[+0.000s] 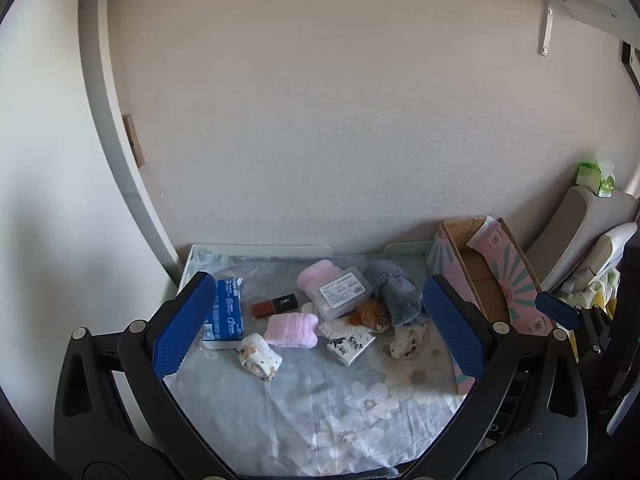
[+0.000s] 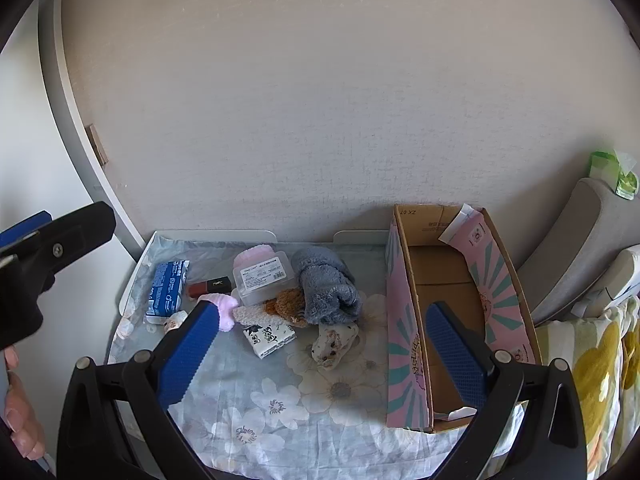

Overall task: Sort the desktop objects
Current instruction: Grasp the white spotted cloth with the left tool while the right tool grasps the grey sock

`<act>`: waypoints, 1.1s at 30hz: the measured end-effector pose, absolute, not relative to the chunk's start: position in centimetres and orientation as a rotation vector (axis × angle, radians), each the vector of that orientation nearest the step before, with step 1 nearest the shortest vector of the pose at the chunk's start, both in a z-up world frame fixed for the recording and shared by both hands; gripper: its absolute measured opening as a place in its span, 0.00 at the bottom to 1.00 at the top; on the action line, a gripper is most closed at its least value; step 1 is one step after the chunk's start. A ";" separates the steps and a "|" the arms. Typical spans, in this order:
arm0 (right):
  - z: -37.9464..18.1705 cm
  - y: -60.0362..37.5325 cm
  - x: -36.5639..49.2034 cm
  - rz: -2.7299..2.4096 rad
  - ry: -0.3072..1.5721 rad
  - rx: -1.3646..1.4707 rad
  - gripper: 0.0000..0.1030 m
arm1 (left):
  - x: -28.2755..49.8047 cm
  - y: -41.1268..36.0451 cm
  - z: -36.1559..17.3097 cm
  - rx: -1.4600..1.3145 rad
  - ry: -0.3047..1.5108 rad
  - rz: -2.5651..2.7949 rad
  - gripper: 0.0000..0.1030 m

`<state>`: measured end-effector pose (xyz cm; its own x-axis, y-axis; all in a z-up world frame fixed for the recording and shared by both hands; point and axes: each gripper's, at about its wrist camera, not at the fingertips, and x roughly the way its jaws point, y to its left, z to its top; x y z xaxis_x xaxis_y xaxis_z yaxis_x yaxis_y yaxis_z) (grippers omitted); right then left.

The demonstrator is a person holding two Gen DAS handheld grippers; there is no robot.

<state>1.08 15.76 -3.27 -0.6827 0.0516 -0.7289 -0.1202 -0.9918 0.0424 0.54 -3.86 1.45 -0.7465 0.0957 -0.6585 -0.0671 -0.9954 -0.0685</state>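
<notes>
A heap of small items lies at the back of the floral cloth (image 1: 320,408): a blue pack (image 1: 226,314), a dark red lipstick box (image 1: 276,305), a clear plastic case (image 1: 345,292), a pink fluffy roll (image 1: 291,330), a grey fluffy cloth (image 1: 396,290), a black-and-white tissue pack (image 1: 350,344) and two patterned white rolls (image 1: 259,356). My left gripper (image 1: 316,332) hovers open in front of the heap, holding nothing. My right gripper (image 2: 324,344) is open too, its right finger over the pink cardboard box (image 2: 404,320). The same grey cloth (image 2: 328,286) and tissue pack (image 2: 270,338) show in the right wrist view.
The pink box (image 1: 516,280) stands open at the table's right side, brown inside. Cushions (image 2: 580,236) and a green tissue pack (image 2: 612,172) lie further right. A wall rises right behind the table. A hand (image 2: 20,420) holds the left gripper at the left edge.
</notes>
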 end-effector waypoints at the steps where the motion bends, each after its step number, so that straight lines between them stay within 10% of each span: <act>1: -3.3 15.7 1.1 2.797 0.133 -1.207 1.00 | 0.6 -3.8 1.4 -1.082 -0.062 2.857 1.00; 18: -3.6 17.7 0.8 2.803 0.158 -1.186 1.00 | -0.6 -11.8 0.1 -1.157 -0.164 2.935 1.00; 33: -8.7 18.2 -6.4 2.905 0.134 -1.595 1.00 | -2.1 -11.8 -15.4 -1.448 -0.158 2.671 1.00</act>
